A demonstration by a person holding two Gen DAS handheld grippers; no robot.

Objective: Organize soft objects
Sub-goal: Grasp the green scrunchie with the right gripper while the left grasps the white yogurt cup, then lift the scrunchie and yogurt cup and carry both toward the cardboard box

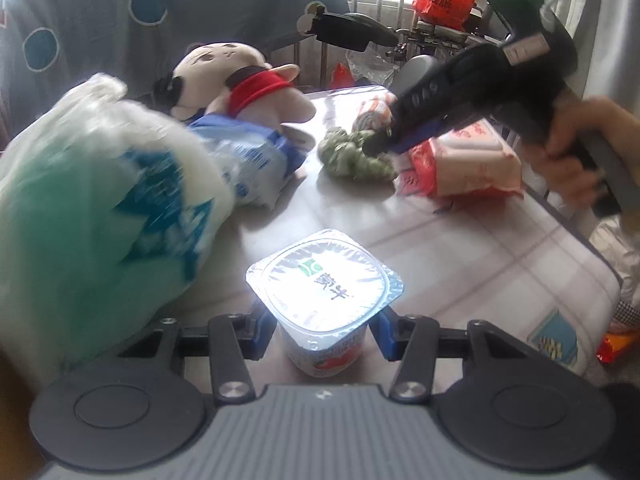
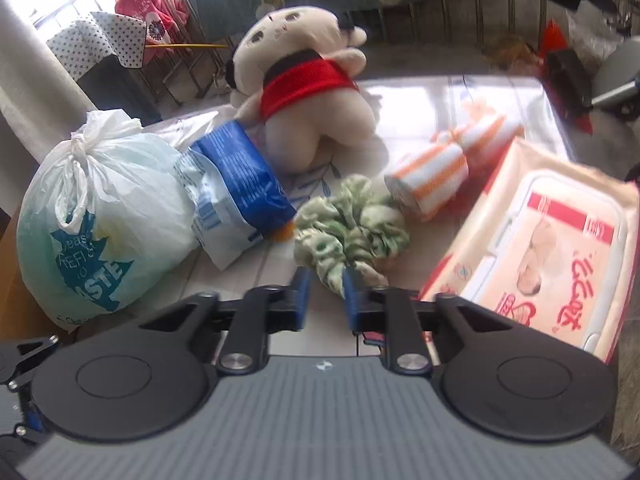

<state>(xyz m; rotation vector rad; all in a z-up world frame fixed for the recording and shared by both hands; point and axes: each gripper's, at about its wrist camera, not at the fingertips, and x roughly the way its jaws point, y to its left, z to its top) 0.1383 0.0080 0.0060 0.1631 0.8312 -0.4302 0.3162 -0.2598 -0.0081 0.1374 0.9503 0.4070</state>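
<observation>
- The left claw (image 1: 322, 330) grips a sealed yogurt cup (image 1: 324, 300) by its sides, low over the desk (image 1: 480, 248).
- The right claw (image 2: 325, 296) pinches only an edge fold of the green scrunchie (image 2: 352, 224), which lies mid-desk beside the wipes pack (image 2: 552, 248).
- Risks: the thin fold could slip free on lifting; squeezing could buckle the cup's foil lid.
</observation>
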